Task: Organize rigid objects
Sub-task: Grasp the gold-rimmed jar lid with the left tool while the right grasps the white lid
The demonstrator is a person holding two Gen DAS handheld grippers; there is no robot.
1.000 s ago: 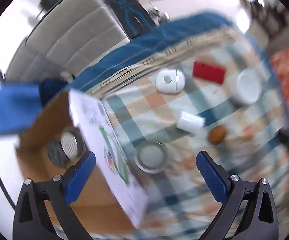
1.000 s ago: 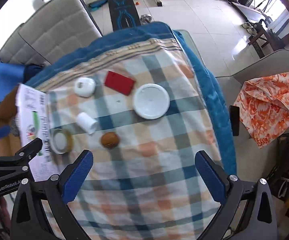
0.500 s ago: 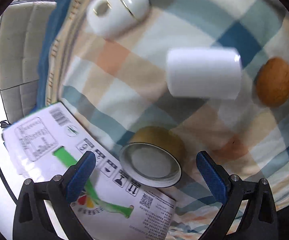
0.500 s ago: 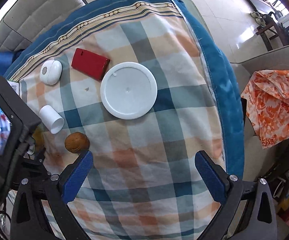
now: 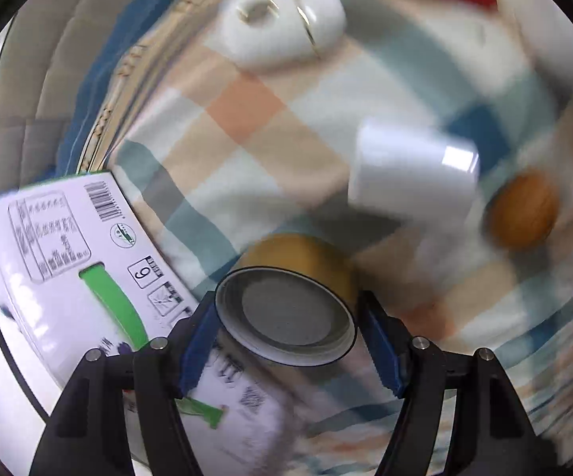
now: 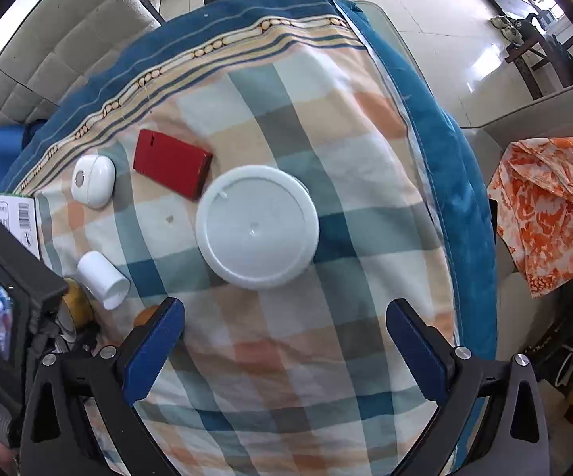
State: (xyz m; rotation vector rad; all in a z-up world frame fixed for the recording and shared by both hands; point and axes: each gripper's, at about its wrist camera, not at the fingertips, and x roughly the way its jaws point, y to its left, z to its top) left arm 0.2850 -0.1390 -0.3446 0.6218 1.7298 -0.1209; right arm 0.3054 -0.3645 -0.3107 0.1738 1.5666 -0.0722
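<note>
- Checked cloth point(image 6: 326, 337) covers the worktop.
- Printed box point(image 5: 68, 246) sits at its left edge.
- White disc point(image 6: 256, 226) lies mid-cloth, beyond the right gripper point(image 6: 286, 341), whose jaws stand wide apart, empty.
- Red case point(image 6: 169, 168) lies just beside the disc.
- Left gripper point(image 5: 286, 329): jaws closing around a yellow tin point(image 5: 290, 277) standing beside the box.

The left wrist camera looks steeply down, close over the checked cloth-covered table's point(image 5: 270, 111) left edge. The right wrist camera looks straight down from higher, sharing the small white plastic cylinder point(image 5: 413, 174) point(image 6: 102, 277).
</note>
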